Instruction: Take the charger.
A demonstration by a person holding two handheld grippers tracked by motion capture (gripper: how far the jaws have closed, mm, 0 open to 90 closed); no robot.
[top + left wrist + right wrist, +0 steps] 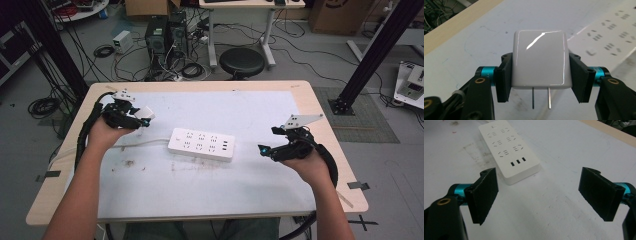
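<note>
While my left gripper (540, 75) clamps the charger (540, 58), prongs (541, 98) toward its camera, right gripper (549, 195) gapes beside the power strip (507, 150).

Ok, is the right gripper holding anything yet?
No, the right gripper is wide open with bare mat between its jaws, short of the power strip.

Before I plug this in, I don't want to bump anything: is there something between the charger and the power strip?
Nothing visible. The left gripper holds the white charger; only bare table mat lies between it and the power strip.
</note>
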